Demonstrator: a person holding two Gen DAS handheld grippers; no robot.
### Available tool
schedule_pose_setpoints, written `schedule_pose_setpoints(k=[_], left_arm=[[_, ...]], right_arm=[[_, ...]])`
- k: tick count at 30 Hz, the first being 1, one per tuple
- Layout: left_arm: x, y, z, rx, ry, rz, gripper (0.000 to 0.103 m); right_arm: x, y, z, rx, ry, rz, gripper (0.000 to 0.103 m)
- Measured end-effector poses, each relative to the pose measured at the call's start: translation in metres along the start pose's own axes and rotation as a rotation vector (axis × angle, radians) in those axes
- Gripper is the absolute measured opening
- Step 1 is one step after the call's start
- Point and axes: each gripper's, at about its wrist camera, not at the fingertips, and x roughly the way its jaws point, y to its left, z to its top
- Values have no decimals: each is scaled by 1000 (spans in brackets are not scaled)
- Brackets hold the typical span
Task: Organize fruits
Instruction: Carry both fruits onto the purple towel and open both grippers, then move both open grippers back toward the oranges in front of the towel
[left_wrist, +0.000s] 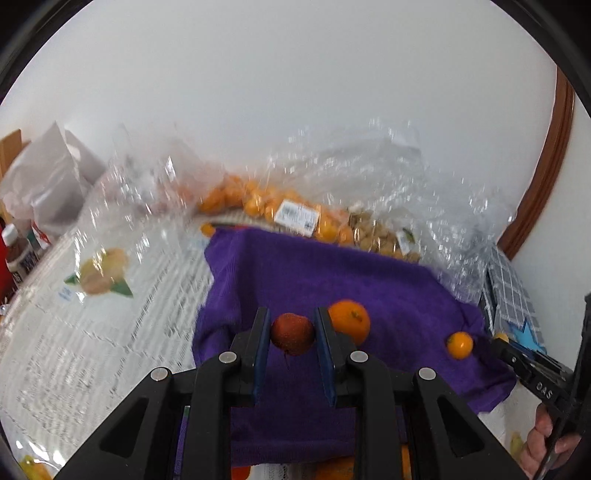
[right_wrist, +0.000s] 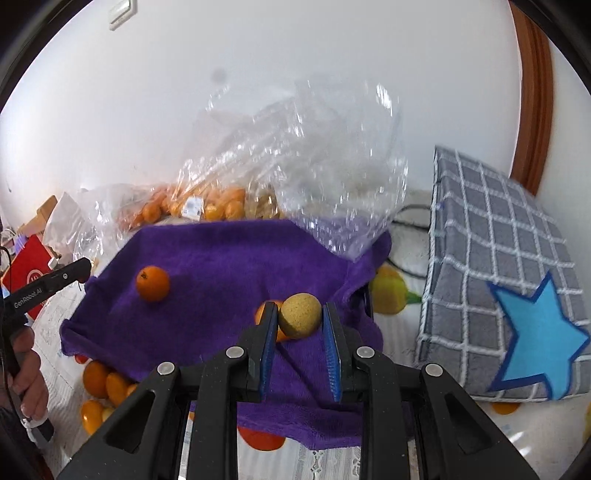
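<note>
While the left gripper pinches a red fruit and the right gripper a tan fruit above the purple towel, both fingers closed tight; steady carrying, gentle release advised.

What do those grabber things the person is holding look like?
Each hand-held gripper is black plastic with two flat fingers lined with blue ridged pads and round silver bolts on its frame. The left hand-held gripper has white "GenRobot.AI" lettering on its side. The right hand-held gripper shows white letters reading "DAS". A bare hand wraps each handle; no sleeve shows.
</note>
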Motion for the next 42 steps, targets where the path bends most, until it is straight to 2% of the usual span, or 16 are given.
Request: schedule_pose_setpoints(k=[5, 10, 20, 23, 26, 30, 32, 34, 35, 42], left_arm=[[5, -9, -3, 63, 0, 15, 23], [12, -17, -7, 84, 34, -1, 23], [23, -10, -11, 40, 88, 12, 23], [25, -9, -12, 38, 98, 16, 23], [26, -11, -13, 45, 100, 18, 23], [26, -11, -12, 44, 103, 13, 23], [25, -10, -12, 38, 102, 6, 28], [22, -10, -12, 30, 85, 1, 41], [20, -10, -11, 29, 75, -4, 42], [9, -8, -11, 27, 17, -19, 44]], right_arm=[[17, -7, -4, 23, 63, -47, 24], [22, -9, -8, 35, 88, -21, 24], [26, -7, -13, 22, 101, -47, 24], [25, -7, -13, 20, 105, -38, 26], [22, -11, -12, 41, 102, -13, 35], [15, -14, -10, 57, 78, -14, 36], [12, -17, -9, 67, 66, -16, 36], [9, -19, -8, 80, 53, -21, 38], [7, -19, -8, 81, 47, -21, 39], [1, -7, -13, 14, 18, -64, 39]])
